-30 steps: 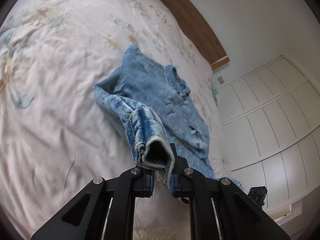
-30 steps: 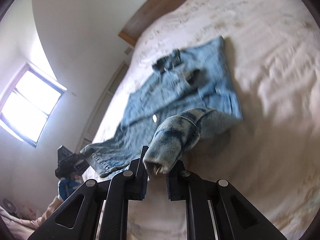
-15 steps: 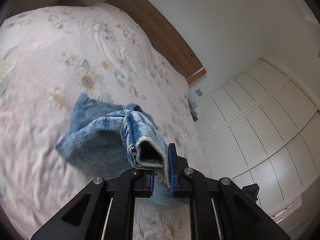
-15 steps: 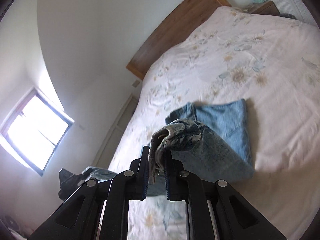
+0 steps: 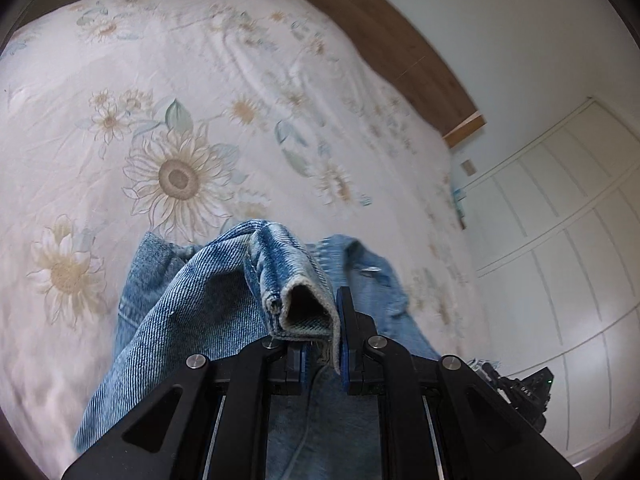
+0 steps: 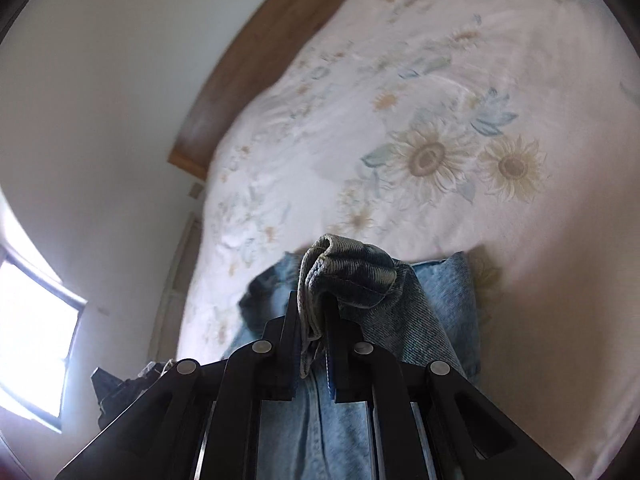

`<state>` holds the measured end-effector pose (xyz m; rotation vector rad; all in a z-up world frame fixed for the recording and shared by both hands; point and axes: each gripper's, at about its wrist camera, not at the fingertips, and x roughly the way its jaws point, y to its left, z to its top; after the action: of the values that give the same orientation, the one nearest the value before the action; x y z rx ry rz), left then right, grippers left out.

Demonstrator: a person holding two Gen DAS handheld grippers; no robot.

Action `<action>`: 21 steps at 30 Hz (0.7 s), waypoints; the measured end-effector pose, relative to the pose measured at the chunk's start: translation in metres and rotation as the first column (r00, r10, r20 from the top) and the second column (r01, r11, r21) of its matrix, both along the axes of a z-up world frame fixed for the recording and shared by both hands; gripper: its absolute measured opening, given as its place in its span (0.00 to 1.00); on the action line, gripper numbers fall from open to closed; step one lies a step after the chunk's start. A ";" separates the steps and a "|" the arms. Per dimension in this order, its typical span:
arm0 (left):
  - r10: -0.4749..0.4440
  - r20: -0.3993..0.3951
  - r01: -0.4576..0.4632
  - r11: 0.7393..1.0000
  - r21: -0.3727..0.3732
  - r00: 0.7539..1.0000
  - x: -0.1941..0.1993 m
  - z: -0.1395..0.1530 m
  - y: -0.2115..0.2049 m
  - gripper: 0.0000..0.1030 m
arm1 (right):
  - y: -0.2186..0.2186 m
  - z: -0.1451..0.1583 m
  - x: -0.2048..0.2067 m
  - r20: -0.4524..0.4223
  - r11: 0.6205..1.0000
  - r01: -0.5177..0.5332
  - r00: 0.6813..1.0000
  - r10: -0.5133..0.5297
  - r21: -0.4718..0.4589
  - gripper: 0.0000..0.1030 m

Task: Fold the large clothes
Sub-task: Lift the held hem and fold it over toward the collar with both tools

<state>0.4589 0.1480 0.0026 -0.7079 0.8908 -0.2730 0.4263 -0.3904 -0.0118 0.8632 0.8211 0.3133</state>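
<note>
Light blue jeans (image 5: 192, 320) lie on the bed, with part of them lifted. My left gripper (image 5: 320, 344) is shut on a bunched hem of the jeans and holds it just above the denim below. My right gripper (image 6: 312, 332) is shut on another bunched edge of the jeans (image 6: 352, 276), also held over the folded denim. The rest of the jeans spreads out under both grippers and is partly hidden by them.
The bed has a white sunflower-print cover (image 5: 176, 176) and a wooden headboard (image 5: 400, 52) at the far end. White wardrobe doors (image 5: 560, 220) stand to the right. A window (image 6: 32, 352) is at the left in the right wrist view.
Both grippers have carried their held ends of the jeans forward toward the headboard, over the rest of the jeans. The waistband part has gone out of sight below the grippers.
</note>
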 end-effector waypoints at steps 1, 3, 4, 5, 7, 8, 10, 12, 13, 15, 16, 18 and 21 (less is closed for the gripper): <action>0.000 -0.023 0.001 1.000 0.014 1.000 0.008 -0.013 0.000 0.09 | 0.001 -0.013 0.011 -0.025 1.000 0.008 1.000 -0.008 -0.006 0.09; -0.001 -0.058 0.003 0.999 0.034 0.998 0.020 -0.034 0.000 0.09 | 0.004 -0.028 0.023 -0.054 1.000 0.013 0.998 -0.014 -0.020 0.09; 0.000 -0.075 0.002 0.999 0.035 0.997 0.025 -0.045 0.000 0.10 | 0.006 -0.038 0.031 -0.075 0.999 0.015 0.997 -0.018 -0.034 0.09; 0.002 -0.087 0.001 1.000 0.030 0.996 0.028 -0.051 0.000 0.12 | 0.007 -0.044 0.035 -0.087 0.999 0.018 0.996 -0.022 -0.042 0.09; 0.006 -0.118 -0.006 1.000 0.000 0.993 0.034 -0.067 0.004 0.14 | 0.008 -0.055 0.043 -0.114 0.999 0.028 0.993 -0.033 -0.042 0.09; 0.005 -0.127 -0.007 1.000 -0.010 0.992 0.034 -0.069 0.005 0.17 | 0.009 -0.058 0.045 -0.123 0.999 0.030 0.992 -0.036 -0.044 0.11; -0.002 -0.121 -0.003 0.999 -0.041 0.993 0.034 -0.073 0.009 0.27 | 0.008 -0.063 0.048 -0.134 0.999 0.039 0.990 -0.043 -0.034 0.16; -0.009 -0.107 0.001 0.997 -0.072 0.994 0.032 -0.071 0.013 0.41 | 0.008 -0.062 0.050 -0.130 0.998 0.050 0.990 -0.053 -0.033 0.27; -0.009 -0.101 0.001 0.997 -0.081 0.995 0.032 -0.069 0.014 0.43 | 0.008 -0.060 0.051 -0.120 0.998 0.052 0.991 -0.055 -0.035 0.32; -0.002 -0.086 -0.005 0.997 -0.073 0.996 0.031 -0.059 0.016 0.48 | 0.009 -0.055 0.054 -0.114 0.998 0.044 0.992 -0.049 -0.045 0.40; 0.004 -0.078 -0.009 0.998 -0.062 0.997 0.030 -0.053 0.019 0.49 | 0.010 -0.051 0.055 -0.113 0.998 0.036 0.993 -0.042 -0.056 0.44; 0.008 -0.058 -0.011 0.999 -0.046 0.998 0.027 -0.040 0.023 0.52 | 0.012 -0.045 0.058 -0.108 0.997 0.027 0.993 -0.036 -0.076 0.47; 0.004 -0.024 -0.004 1.000 0.021 1.000 0.019 -0.018 0.027 0.52 | 0.016 -0.029 0.053 -0.085 0.991 0.019 0.996 -0.031 -0.135 0.53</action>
<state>0.4780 0.1746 -0.0158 -0.6944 0.9142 -0.2515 0.4798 -0.3743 -0.0405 0.7643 0.9015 0.1971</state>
